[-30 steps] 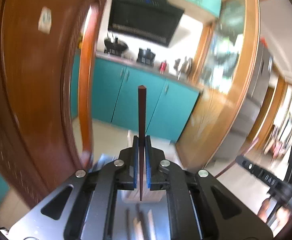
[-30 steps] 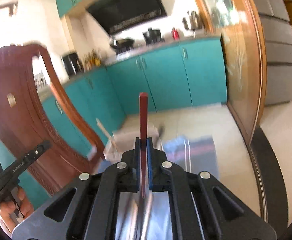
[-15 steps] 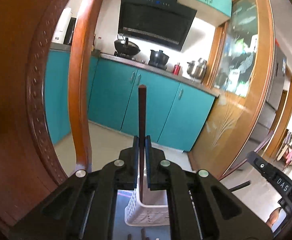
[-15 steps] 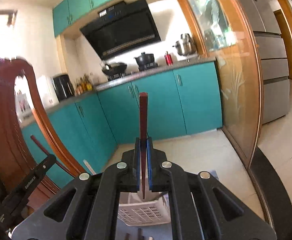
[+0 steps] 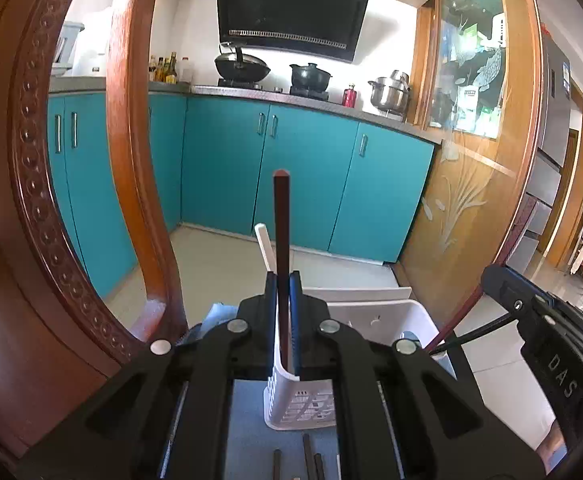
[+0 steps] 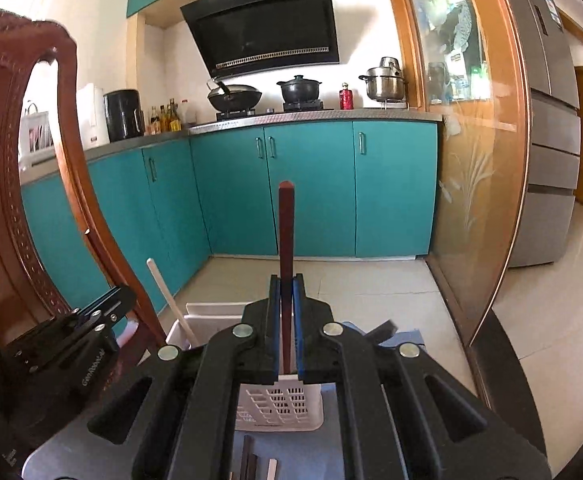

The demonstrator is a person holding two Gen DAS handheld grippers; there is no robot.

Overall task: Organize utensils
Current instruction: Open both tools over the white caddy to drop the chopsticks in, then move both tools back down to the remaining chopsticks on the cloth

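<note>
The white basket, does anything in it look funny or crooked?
A little. One white utensil handle leans sideways out of the white basket instead of standing straight. Some dark sticks lie loose on the table in front of it.

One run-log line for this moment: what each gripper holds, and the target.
left gripper: shut on dark chopstick | right gripper: shut on reddish chopstick | target: white basket, below both | not yet inserted

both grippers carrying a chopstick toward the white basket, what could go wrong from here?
1. Each chopstick is pinched near its lower end, most of it standing above the jaws: the left chopstick or the right chopstick could pivot or slip.
2. The left gripper and right gripper converge on one narrow white basket; they may collide.
3. The white utensil already inside could get knocked.
</note>
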